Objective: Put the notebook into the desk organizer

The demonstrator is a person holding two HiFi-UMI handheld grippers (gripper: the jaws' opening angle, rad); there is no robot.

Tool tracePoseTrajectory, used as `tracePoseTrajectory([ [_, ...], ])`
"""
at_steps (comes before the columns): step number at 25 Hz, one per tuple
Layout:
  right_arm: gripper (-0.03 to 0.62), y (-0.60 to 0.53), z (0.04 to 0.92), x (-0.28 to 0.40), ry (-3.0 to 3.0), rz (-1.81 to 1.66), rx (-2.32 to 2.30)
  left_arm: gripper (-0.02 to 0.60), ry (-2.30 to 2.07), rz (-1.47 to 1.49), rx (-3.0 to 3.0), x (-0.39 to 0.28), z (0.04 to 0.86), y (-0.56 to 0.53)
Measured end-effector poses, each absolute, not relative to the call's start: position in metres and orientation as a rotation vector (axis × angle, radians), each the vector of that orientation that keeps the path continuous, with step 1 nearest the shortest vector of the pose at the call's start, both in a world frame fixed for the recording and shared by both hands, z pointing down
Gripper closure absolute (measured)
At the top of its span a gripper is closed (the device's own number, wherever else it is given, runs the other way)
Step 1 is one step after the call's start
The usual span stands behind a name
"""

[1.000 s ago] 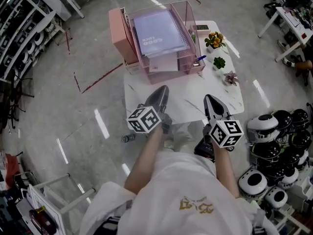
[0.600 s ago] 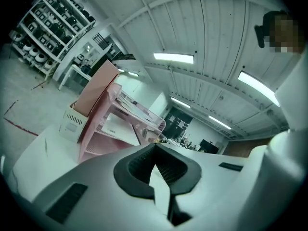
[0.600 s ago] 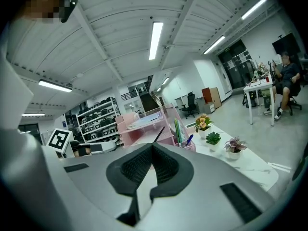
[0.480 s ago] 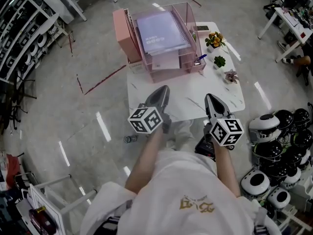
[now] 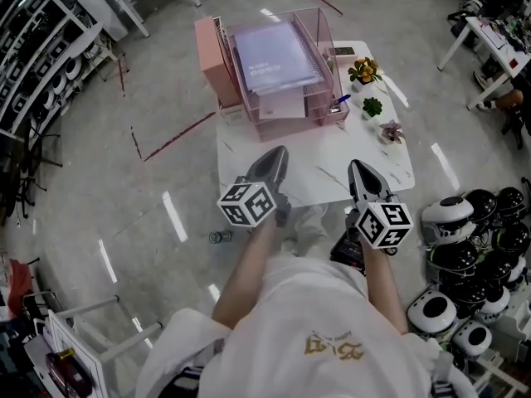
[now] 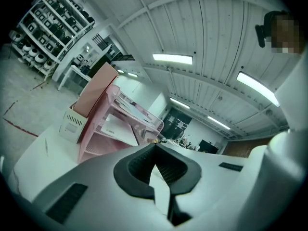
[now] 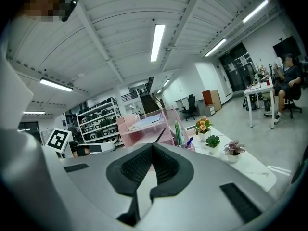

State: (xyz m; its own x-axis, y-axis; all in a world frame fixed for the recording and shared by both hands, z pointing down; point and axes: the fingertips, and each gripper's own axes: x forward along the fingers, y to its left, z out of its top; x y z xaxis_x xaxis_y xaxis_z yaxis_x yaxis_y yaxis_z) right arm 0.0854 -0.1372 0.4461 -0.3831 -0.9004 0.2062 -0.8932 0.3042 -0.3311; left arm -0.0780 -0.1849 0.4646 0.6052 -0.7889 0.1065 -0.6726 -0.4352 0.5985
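Two grippers had barely moved since a second before. The left gripper (image 5: pixel 276 152) and the right gripper (image 5: pixel 356 166) hung over the near edge of the table (image 5: pixel 332 162) as they had then. Only the head view had drifted a little, so the desk organizer (image 5: pixel 282 125) sat slightly lower and further right in the picture.

The notebook (image 5: pixel 272 56) had not shifted either — it lay flat on the organizer's top tier, its wire spiral along the right edge. Both pairs of jaws were pressed together at the tips with nothing between them. Their dark pads (image 6: pixel 139 165) were ribbed and set in smooth grey shells that tapered to a point.

The notebook's cover was pale lavender and matte. The organizer was pink, with translucent plastic walls and fine mesh trays — a solid pink box (image 5: pixel 214 60) stood against its left side. The tabletop was glossy white with faint grey veins, and three small potted plants (image 5: pixel 372 104) stood along its right edge.
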Motion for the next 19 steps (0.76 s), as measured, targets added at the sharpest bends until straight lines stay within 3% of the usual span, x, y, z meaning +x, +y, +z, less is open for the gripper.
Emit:
tracePoseTrajectory([
  [19,0.582,-0.13,0.449,0.096,2.509,-0.668,-1.721,0.563,-1.208,-0.255,2.231,-0.081,0.464,-0.18],
])
